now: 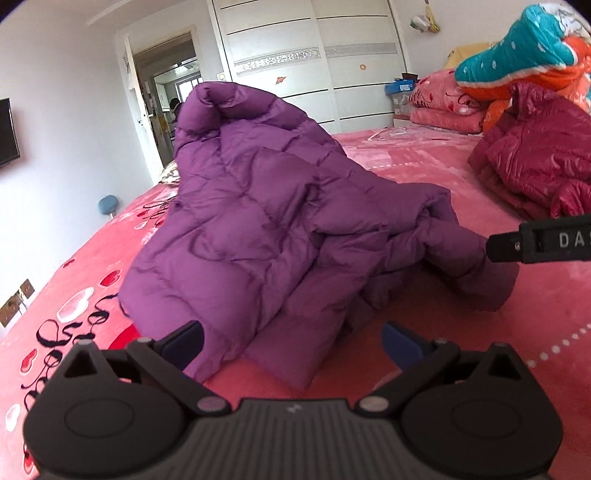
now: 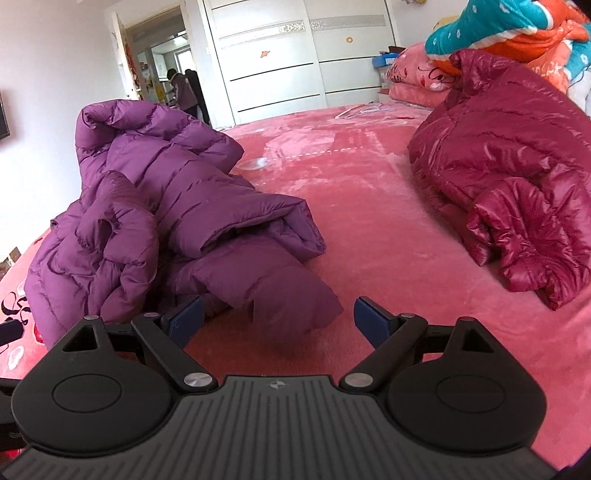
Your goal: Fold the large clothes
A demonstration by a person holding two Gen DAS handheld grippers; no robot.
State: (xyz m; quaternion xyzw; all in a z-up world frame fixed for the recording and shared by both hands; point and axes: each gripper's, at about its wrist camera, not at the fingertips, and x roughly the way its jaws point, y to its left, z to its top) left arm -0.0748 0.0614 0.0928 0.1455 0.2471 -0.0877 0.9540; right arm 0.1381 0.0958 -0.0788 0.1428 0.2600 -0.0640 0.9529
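Just ahead of both grippers, on a pink plush bed [image 2: 369, 236], lies the purple down coat [image 1: 258, 221], heaped and rumpled with its hood or collar end standing up at the far side. The left gripper [image 1: 291, 345] hangs low over the bed with its jaws spread wide and nothing between them; the coat's nearest hem is directly in front of its fingertips. The right gripper [image 2: 277, 317] is likewise open and empty, with a loose sleeve end lying just beyond and between its fingers.

Judging by the heap, the fold proper has not begun: this looks like the step of taking hold to spread the coat flat. The next move likely calls for each gripper to close on an edge, hem on the left and sleeve on the right, then draw them apart. The puffy, slippery fabric may need a deep bite.

Off to the right of the right gripper sits a crimson puffer jacket [image 2: 517, 192], already bundled, with bright bedding [image 2: 498, 26] stacked behind it. Farther ahead stand white wardrobe doors [image 2: 273, 55] and an open doorway [image 2: 162, 59], where a person stands.
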